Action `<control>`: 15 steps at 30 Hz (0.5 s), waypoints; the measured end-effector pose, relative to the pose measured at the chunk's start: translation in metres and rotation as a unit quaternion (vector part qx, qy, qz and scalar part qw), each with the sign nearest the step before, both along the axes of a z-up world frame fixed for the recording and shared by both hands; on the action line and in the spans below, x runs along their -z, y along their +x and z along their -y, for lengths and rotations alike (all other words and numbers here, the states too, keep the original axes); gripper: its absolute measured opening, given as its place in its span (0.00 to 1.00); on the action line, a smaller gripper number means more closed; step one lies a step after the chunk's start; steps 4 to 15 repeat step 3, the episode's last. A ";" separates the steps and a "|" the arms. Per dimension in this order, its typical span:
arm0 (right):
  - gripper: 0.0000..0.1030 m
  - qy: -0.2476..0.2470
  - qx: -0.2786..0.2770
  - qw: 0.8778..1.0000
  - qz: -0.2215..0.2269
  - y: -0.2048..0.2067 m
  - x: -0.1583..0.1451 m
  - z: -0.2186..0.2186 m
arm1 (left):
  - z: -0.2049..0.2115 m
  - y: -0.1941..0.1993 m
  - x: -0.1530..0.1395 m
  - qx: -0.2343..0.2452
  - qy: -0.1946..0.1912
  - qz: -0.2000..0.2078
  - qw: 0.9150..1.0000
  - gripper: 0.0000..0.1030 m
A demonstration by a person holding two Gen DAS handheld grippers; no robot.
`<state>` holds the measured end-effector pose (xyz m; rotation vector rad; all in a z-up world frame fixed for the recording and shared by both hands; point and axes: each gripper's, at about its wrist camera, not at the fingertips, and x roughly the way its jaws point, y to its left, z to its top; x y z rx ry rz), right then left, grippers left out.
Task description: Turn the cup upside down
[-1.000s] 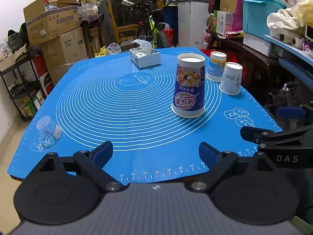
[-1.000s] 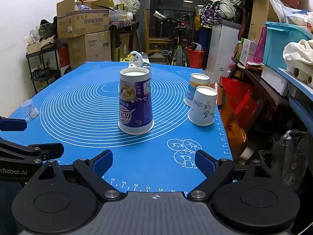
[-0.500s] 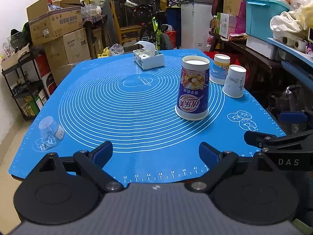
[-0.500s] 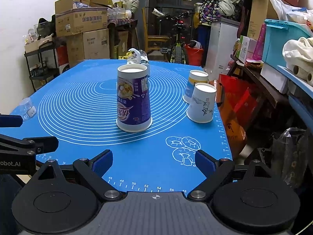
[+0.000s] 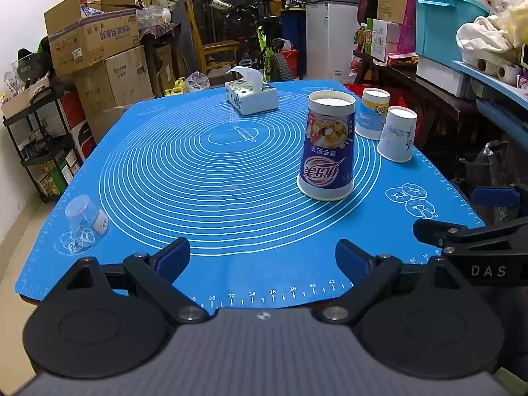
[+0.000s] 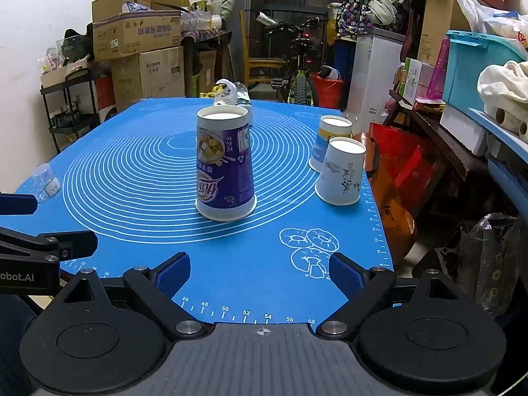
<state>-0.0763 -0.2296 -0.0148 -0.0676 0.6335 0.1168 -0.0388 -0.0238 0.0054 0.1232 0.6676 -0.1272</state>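
The tall purple printed paper cup (image 5: 326,147) stood mouth-down on the blue silicone baking mat (image 5: 204,178) that covered the tabletop, right of the mat's middle, its white base uppermost and its printed label inverted. Judged from that, the flip itself looked done and the step in hand was the retreat after release. Nothing touched the cup.

The left gripper (image 5: 262,259) sat low at the near edge of the mat with its blue-padded fingers wide apart and nothing between them. The right gripper (image 6: 259,272) was likewise spread and empty, the cup well ahead of it and slightly to its left. Any next move would call only for keeping both grippers clear of the cup so it was not knocked off its rim.

Right of the purple cup stood two smaller inverted paper cups, a white one with ink drawing (image 5: 396,133) and, just behind it, a blue-and-yellow banded one (image 5: 374,112). A white tissue box (image 5: 251,97) lay at the far side, and a small clear plastic cup (image 5: 84,216) rested near the left edge.

Against the frames a second before, the cup appeared a little farther from both cameras' centres and the views sat slightly lower and wider, suggesting both grippers had drawn back toward the near edge; the jaws were already open then.
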 end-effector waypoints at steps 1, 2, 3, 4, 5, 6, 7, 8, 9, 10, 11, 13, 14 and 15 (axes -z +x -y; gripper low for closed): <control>0.89 0.000 0.000 1.000 0.000 0.000 0.001 0.000 | 0.000 0.000 0.000 0.000 0.000 0.000 1.000 0.92; 0.89 0.000 0.000 1.000 -0.001 0.001 0.001 0.000 | 0.000 0.000 0.000 0.001 0.000 0.001 1.000 0.92; 0.89 0.000 -0.001 1.000 -0.001 0.001 0.001 0.000 | 0.000 0.000 0.000 0.001 0.001 0.001 1.000 0.95; 0.89 0.000 -0.001 1.000 -0.001 0.001 0.001 0.000 | 0.000 0.000 0.000 0.001 0.001 0.001 1.000 0.95; 0.89 0.000 -0.001 1.000 -0.001 0.001 0.001 0.000 | 0.000 0.000 0.000 0.001 0.001 0.001 1.000 0.95; 0.89 0.000 -0.001 1.000 -0.001 0.001 0.001 0.000 | 0.000 0.000 0.000 0.001 0.001 0.001 1.000 0.95; 0.89 0.000 -0.001 1.000 -0.001 0.001 0.001 0.000 | 0.000 0.000 0.000 0.001 0.001 0.001 1.000 0.95; 0.89 0.000 -0.001 1.000 -0.001 0.001 0.001 0.000 | 0.000 0.000 0.000 0.001 0.001 0.001 1.000 0.95; 0.89 0.000 -0.001 1.000 -0.001 0.001 0.001 0.000 | 0.000 0.000 0.000 0.001 0.001 0.001 1.000 0.95; 0.89 0.000 -0.001 1.000 -0.001 0.001 0.001 0.000 | 0.000 0.000 0.000 0.001 0.001 0.001 1.000 0.95; 0.89 0.000 -0.001 1.000 -0.001 0.001 0.001 0.000 | 0.000 0.000 0.000 0.001 0.001 0.001 1.000 0.95; 0.89 0.000 -0.001 1.000 -0.001 0.001 0.001 0.000 | 0.000 0.000 0.000 0.001 0.001 0.001 1.000 0.95; 0.89 0.000 -0.001 1.000 -0.001 0.001 0.001 0.000 | 0.000 0.000 0.000 0.001 0.001 0.001 1.000 0.95; 0.89 0.000 -0.001 1.000 -0.001 0.001 0.001 0.000 | 0.000 0.000 0.000 0.001 0.001 0.001 1.000 0.95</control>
